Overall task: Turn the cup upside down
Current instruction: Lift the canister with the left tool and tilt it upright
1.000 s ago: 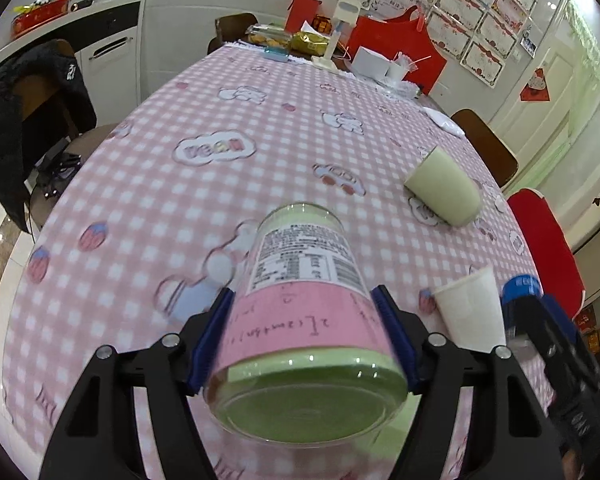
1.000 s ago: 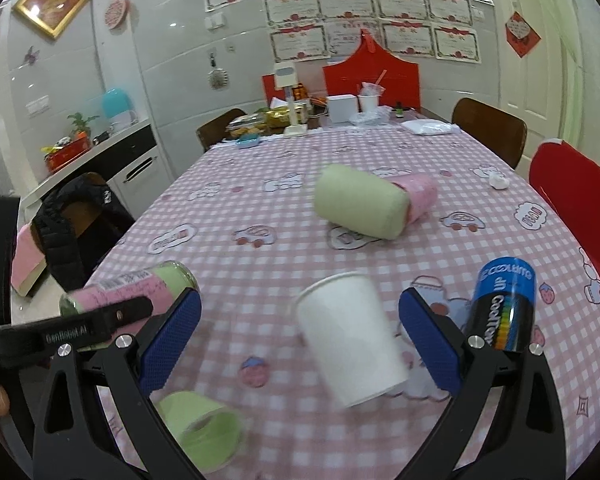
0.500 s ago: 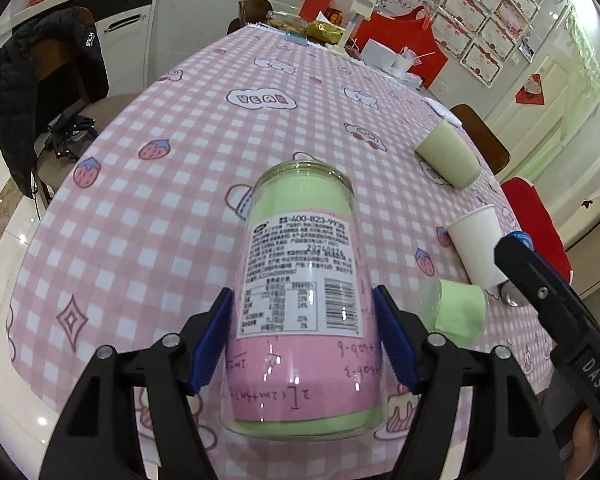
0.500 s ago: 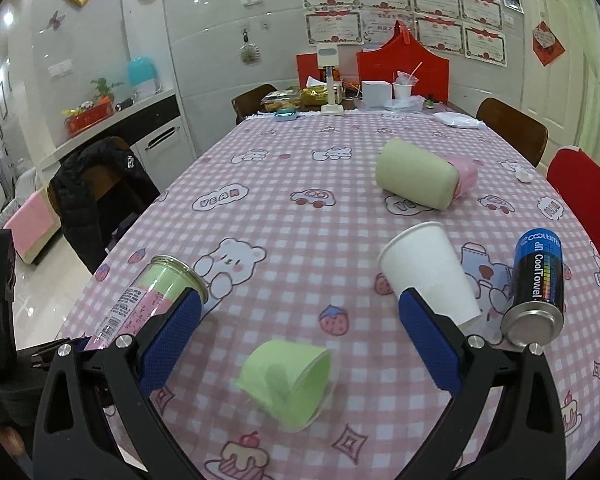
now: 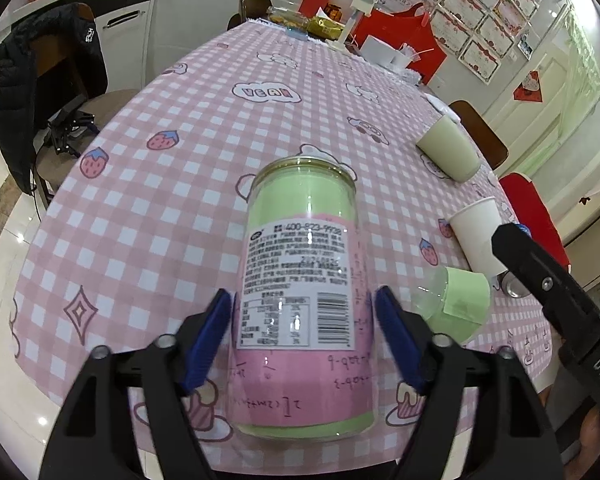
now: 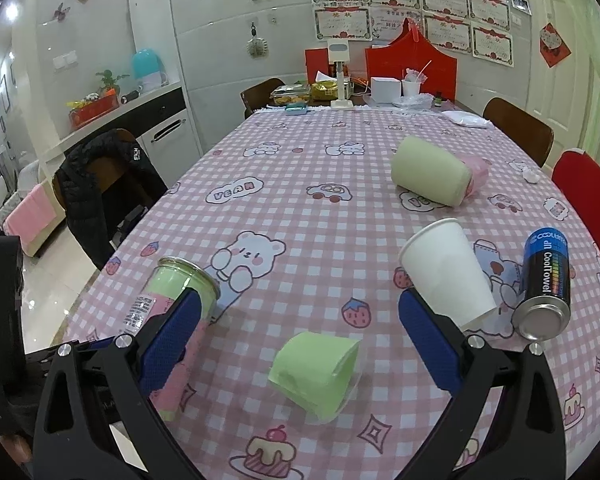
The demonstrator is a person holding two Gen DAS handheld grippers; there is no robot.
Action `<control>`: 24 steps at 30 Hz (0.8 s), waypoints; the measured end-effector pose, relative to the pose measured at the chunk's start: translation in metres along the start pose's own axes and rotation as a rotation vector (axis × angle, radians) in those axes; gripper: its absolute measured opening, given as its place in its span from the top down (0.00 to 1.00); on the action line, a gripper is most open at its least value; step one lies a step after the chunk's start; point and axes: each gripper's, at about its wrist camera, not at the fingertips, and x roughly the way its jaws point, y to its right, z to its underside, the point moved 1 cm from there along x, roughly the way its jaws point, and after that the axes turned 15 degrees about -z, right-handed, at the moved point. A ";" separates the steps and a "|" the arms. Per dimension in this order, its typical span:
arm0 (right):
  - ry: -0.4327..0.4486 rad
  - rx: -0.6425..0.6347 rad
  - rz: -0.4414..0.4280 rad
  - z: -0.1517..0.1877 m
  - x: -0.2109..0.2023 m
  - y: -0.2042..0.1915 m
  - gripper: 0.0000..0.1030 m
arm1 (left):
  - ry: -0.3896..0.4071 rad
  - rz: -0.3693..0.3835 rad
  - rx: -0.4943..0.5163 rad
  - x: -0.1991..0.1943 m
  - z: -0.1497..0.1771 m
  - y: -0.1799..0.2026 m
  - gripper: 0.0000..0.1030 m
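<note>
A clear cup with a green and pink label point(image 5: 302, 280) lies between the blue pads of my left gripper point(image 5: 304, 332), near the table's front edge; a small gap shows on each side, so the jaws look slightly apart. It also shows in the right wrist view point(image 6: 172, 308). My right gripper point(image 6: 300, 340) is open and empty above a small green cup point(image 6: 316, 372) that lies on its side. A white paper cup point(image 6: 446, 276) lies tilted to the right.
A pink checked tablecloth point(image 6: 300, 208) covers the table. A blue and black can point(image 6: 546, 284) lies at the right. A pale green cup point(image 6: 430, 170) lies farther back. Chairs stand around, one with a black jacket point(image 6: 100, 184). Clutter sits at the far end.
The left gripper has pulled back and lowered the labelled cup toward the table's near edge, and its pads have eased off the cup. The right gripper has drawn back slightly.
</note>
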 end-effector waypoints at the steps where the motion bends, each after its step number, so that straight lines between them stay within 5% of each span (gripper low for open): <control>1: -0.001 0.004 -0.005 -0.001 0.001 -0.001 0.07 | 0.000 0.008 0.005 -0.001 0.000 0.000 0.24; 11: -0.042 0.073 -0.098 -0.016 0.015 -0.020 0.07 | 0.049 0.059 -0.021 -0.027 -0.009 -0.027 0.23; 24: -0.230 0.229 -0.251 -0.018 0.078 -0.044 0.07 | 0.083 -0.003 -0.086 -0.031 -0.025 -0.086 0.23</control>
